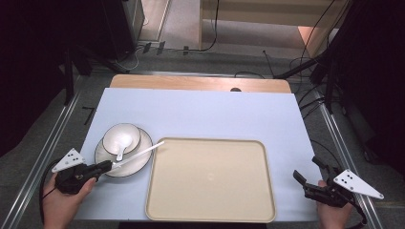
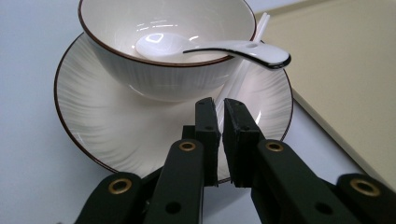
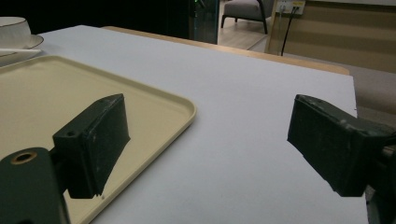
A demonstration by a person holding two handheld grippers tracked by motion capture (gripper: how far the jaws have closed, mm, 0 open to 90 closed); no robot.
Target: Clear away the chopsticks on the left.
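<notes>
Item: pair of slim white plastic chopsticks (image 1: 138, 153), pinched at the near end by left hand-held gripper (image 2: 221, 108), lying across ribbed white saucer (image 2: 116, 126). Handling: lift level, clear bowl, toward beige tray (image 1: 210, 179). Right hand-held gripper (image 3: 205, 140) spread, idle.

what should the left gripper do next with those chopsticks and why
Probably lift them clear and carry them over the tray: the left gripper is shut on the chopsticks, whose far end lies over the tray's rim, near the bowl.

No readable text, labels, brands or numbers anywhere.
</notes>
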